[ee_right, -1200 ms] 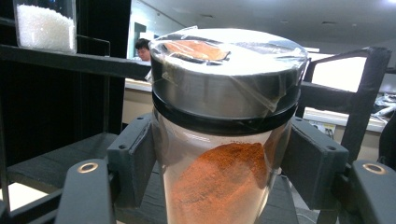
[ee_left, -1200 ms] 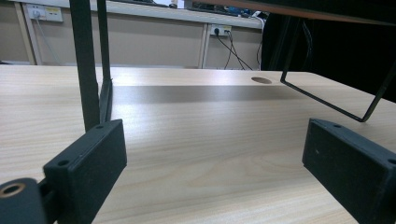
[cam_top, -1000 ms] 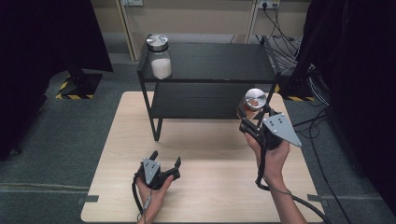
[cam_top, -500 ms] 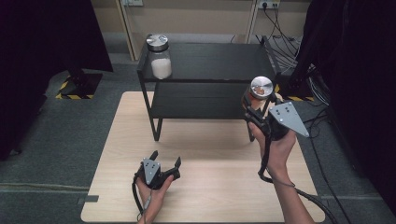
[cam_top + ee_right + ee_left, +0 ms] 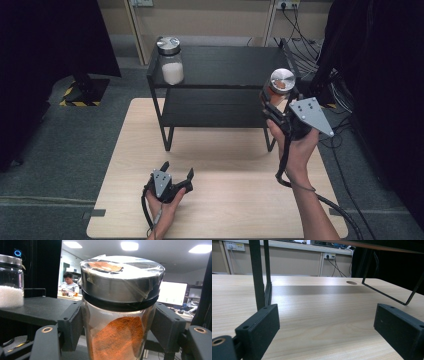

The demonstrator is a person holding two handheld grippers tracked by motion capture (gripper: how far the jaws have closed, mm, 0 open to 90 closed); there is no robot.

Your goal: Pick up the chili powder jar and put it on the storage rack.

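My right gripper point(image 5: 278, 102) is shut on a glass jar of orange powder point(image 5: 281, 84) with a steel lid, held in the air at the right end of the black two-level shelf point(image 5: 225, 61), about level with its top. In the right gripper view the jar of orange powder point(image 5: 120, 315) sits upright between both pads. A second jar with white grains point(image 5: 170, 61) stands on the shelf's top at its left end; this white jar point(image 5: 10, 282) is also at the left of the right gripper view. My left gripper point(image 5: 177, 172) rests open on the wooden table point(image 5: 225, 165), nothing between its jaws.
The shelf's legs point(image 5: 258, 275) and a wire foot point(image 5: 387, 295) stand ahead of the left gripper on the table point(image 5: 319, 312). Grey carpet surrounds the table, with cables at the back right point(image 5: 305, 35). A person sits at a desk far off point(image 5: 68, 282).
My right gripper has lifted the orange-powder jar from the lower shelf's height up to the level of the shelf's top. The left gripper has stayed where it was.
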